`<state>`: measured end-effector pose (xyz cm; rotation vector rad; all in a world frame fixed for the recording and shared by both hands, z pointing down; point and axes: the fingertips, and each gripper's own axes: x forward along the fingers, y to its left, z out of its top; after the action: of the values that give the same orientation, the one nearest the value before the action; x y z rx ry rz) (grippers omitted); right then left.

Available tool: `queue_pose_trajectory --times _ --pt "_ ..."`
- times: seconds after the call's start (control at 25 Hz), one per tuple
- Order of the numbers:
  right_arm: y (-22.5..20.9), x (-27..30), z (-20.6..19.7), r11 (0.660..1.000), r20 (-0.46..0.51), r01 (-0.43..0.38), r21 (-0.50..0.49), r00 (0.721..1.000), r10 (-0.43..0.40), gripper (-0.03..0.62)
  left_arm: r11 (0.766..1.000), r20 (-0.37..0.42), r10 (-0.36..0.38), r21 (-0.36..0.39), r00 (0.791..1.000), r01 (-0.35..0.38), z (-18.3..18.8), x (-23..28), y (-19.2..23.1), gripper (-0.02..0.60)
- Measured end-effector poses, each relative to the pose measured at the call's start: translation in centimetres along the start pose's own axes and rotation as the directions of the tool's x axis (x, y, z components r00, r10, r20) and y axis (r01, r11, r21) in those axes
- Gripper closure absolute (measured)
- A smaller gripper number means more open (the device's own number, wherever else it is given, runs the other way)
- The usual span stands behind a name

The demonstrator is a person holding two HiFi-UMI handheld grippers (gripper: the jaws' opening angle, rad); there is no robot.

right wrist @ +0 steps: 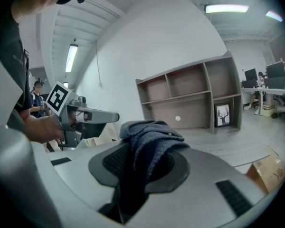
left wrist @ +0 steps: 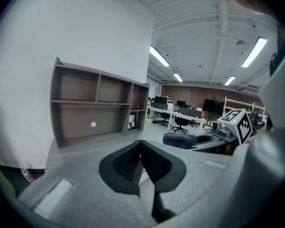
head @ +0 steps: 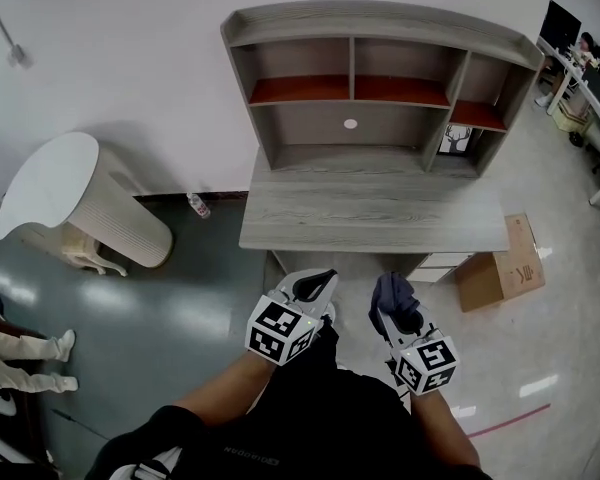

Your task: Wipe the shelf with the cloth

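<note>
Both hang just before the shelf (head: 375, 208) — left gripper (head: 314, 281) jaws pressed together, empty; right gripper (head: 398, 308) pinching a bunched dark-blue cloth (head: 390, 288)

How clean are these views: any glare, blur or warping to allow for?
Head view: sharp, evenly lit, with glare patches on the floor. Left gripper view: fisheye curves the shelf, corners go black. Right gripper view: ceiling lamp blown out, the close cloth slightly soft.

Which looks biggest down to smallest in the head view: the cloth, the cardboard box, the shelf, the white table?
1. shelf
2. white table
3. cardboard box
4. cloth, smallest though nearest the camera
</note>
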<state>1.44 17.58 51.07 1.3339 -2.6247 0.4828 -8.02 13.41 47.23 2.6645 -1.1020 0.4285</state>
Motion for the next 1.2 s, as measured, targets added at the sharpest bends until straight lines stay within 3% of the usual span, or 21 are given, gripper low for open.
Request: queue_pose_trajectory --times 0.6,1.2 --pt "-7.5 10.5 4.9 1.000 -0.037 0.017 -0.008 0.999 -0.017 0.496 0.999 -0.003 -0.050 -0.008 0.999 0.050 4.9 9.6 8.9 0.574" --pt "-14.1 22.1 11.6 0.995 -0.009 0.096 -0.026 0.995 -0.096 0.496 0.995 0.022 -0.102 0.024 0.995 0.102 10.6 17.8 20.3 0.574"
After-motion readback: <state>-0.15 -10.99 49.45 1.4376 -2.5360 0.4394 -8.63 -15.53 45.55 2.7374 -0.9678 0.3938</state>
